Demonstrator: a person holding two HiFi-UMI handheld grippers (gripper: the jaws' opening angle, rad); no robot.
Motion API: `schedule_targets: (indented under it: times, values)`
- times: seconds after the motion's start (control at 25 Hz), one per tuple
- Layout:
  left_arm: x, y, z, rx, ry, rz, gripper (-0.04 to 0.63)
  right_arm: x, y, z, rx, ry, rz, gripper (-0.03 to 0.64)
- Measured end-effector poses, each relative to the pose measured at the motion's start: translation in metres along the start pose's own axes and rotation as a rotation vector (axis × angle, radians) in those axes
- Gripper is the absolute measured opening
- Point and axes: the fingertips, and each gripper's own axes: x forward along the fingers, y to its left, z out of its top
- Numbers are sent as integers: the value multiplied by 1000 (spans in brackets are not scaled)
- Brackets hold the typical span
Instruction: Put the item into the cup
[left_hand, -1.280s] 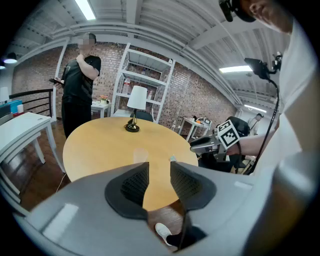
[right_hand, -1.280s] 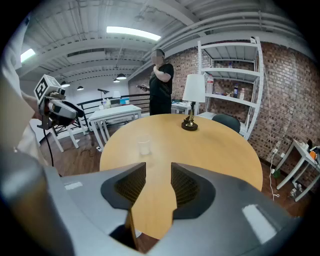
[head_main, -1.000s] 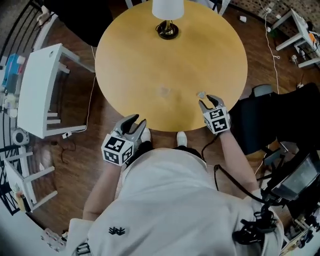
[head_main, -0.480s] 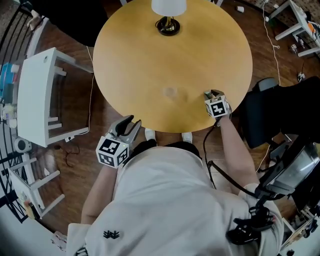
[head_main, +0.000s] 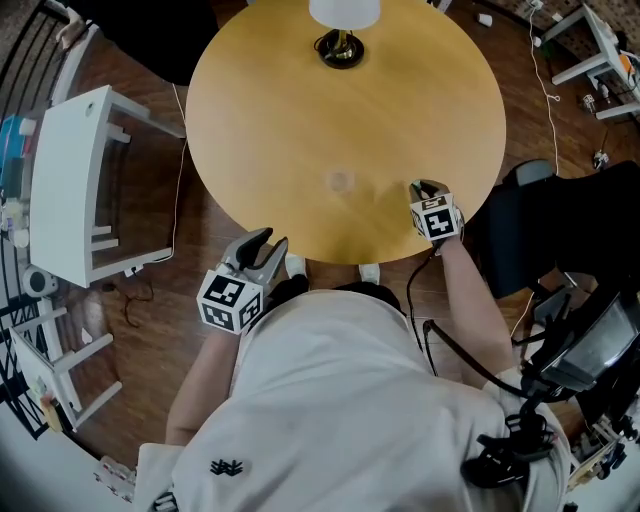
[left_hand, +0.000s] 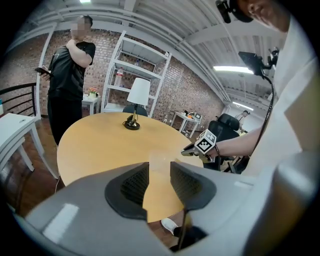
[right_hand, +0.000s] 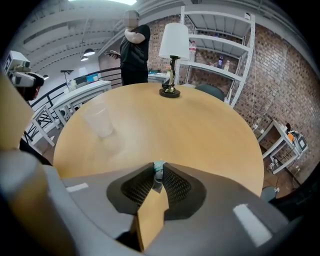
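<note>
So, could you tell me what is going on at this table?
A person works two handheld grippers at a round table. The right gripper has its jaws shut on a small item near the table's edge. The clear cup stands to its left, the item not yet in it. The left gripper hangs open off the table.

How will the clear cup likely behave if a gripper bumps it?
The cup looks like thin see-through plastic and appears empty, so it is probably very light: a nudge would likely slide or tip it. It stands upright, alone on the smooth table, with nothing bracing it. Its walls probably flex if squeezed.
</note>
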Motion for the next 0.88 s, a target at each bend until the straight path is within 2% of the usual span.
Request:
schedule_targets:
  times: [0.2, 0.52, 0.72, 0.88]
  values:
    - [9, 0, 2, -6, -21, -15, 114, -24, 26, 41, -38, -69, 44, 58]
    - [10, 1, 2, -24, -40, -12, 114, -55, 88, 118, -136, -204, 170, 58]
    - [2, 6, 2, -37, -44, 10, 114, -51, 115, 137, -182, -218, 219, 58]
    - [-5, 8, 0, -43, -43, 29, 114, -42, 126, 135, -203, -201, 241, 58]
